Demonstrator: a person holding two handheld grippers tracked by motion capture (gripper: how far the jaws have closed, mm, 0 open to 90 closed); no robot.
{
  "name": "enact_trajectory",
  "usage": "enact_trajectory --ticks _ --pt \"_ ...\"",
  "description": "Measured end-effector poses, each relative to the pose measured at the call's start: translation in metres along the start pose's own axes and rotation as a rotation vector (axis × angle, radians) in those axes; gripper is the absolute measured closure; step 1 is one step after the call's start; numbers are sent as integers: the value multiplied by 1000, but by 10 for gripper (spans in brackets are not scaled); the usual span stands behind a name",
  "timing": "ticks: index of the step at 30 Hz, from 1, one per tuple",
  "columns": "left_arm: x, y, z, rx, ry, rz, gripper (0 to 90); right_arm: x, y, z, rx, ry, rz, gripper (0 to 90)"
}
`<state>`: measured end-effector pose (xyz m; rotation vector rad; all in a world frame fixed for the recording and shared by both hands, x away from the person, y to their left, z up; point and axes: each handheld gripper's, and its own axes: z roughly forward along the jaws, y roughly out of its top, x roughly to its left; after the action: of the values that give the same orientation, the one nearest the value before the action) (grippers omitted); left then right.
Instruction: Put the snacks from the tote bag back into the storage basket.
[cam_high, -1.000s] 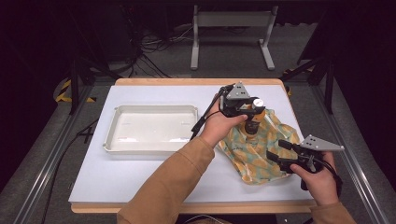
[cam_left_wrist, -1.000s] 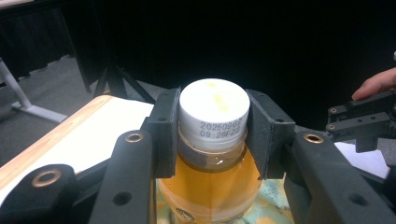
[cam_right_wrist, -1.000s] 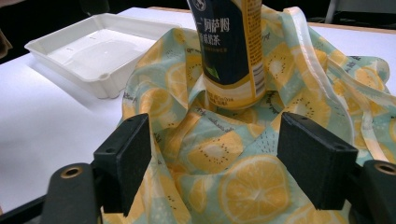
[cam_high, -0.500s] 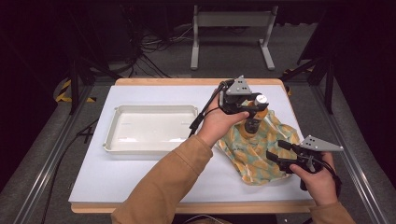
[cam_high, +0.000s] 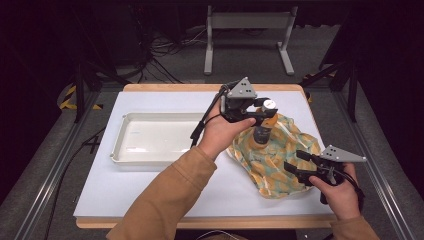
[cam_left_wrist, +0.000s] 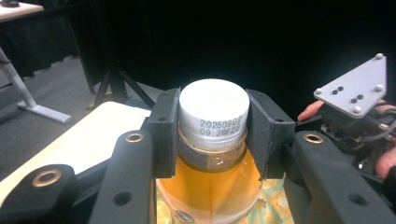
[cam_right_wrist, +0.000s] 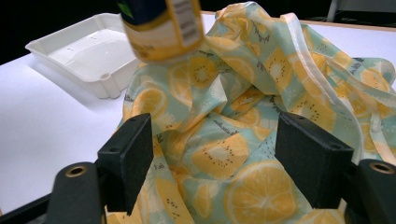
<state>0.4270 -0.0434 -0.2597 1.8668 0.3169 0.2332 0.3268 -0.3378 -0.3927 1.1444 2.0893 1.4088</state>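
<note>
bottle (cam_high: 262, 131) | pinched at cap by left claw (cam_high: 260, 116) | right claw (cam_high: 300, 165) spread over bag (cam_high: 280, 165)

My high view looks down over the table (cam_high: 150, 200); each gripper view peers close along its own jaws, both catching the bottle (cam_left_wrist: 212, 154) and cloth (cam_right_wrist: 243, 140).

Table (cam_high: 150, 200): white top, pale wood edging exposed along the far and near edges. Floor (cam_high: 165, 65): grey carpet, dim beyond the table. Metal stand (cam_high: 247, 22): grey, two splayed feet, set past the table's far edge. Cables (cam_high: 165, 47): black, loose tangle on the floor left of the stand. Hazard tape (cam_high: 67, 97): yellow-black, off the far left corner. Surround: black, unlit.
</note>
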Motion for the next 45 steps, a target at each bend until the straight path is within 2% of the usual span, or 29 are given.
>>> enact_trajectory --ticks 6,10,16,21,25,35,45 --pt "4 -4 -25 -19 19 5 583 0 -1 2 4 -1 -1 289" --pt "4 -10 -40 -13 34 3 583 2 -1 4 6 8 -4 289" --pt "9 -18 -59 -19 36 -22 583 3 -1 7 9 12 -10 288" --pt "16 -25 -75 -29 50 -18 583 3 -2 8 12 13 -10 287" --pt "21 -32 -87 -25 60 -35 583 2 -3 9 12 18 -11 286" --pt "33 -47 -112 -26 117 -69 583 -1 -5 12 14 21 -7 285" --pt "40 -59 -133 -15 175 -79 583 -2 -7 13 15 24 -6 282"
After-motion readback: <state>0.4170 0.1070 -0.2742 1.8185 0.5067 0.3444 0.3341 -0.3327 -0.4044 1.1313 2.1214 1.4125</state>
